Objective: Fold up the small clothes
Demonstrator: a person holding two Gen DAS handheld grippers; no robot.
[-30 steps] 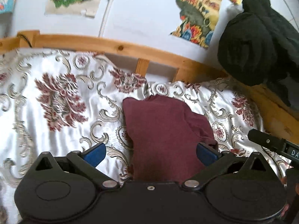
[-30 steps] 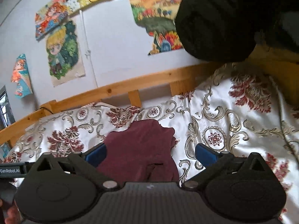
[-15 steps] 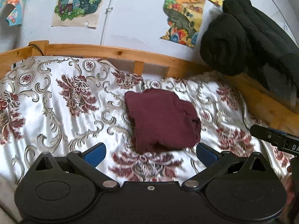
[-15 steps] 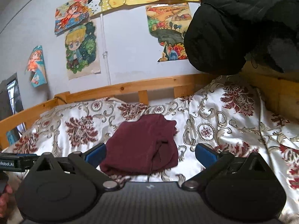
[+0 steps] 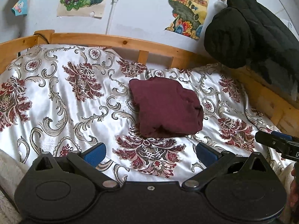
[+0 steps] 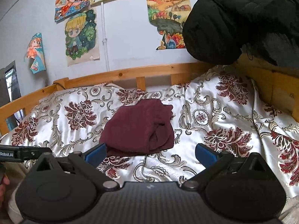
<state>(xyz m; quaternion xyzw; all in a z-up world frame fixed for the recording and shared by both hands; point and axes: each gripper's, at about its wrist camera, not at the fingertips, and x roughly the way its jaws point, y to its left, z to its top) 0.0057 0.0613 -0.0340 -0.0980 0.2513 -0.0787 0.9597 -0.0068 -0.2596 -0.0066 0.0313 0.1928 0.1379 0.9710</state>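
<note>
A dark red garment [image 5: 166, 108] lies folded into a compact bundle on the floral bedspread [image 5: 56, 100]; it also shows in the right wrist view [image 6: 140, 128]. My left gripper [image 5: 149, 154] is open and empty, held back from the garment's near edge. My right gripper [image 6: 150, 154] is open and empty, also short of the garment, with its left blue pad [image 6: 96, 154] close to the bundle's near left corner. The right gripper's body shows at the right edge of the left wrist view [image 5: 276, 143].
A wooden bed rail [image 5: 115, 41] runs along the back and down the right side [image 6: 271, 85]. A black padded jacket [image 5: 248, 35] hangs over the right corner. Posters [image 6: 80, 37] are on the white wall behind.
Both grippers have pulled back and away from the garment, which now lies free on the bed and looks smaller in both views. Both stayed open.
</note>
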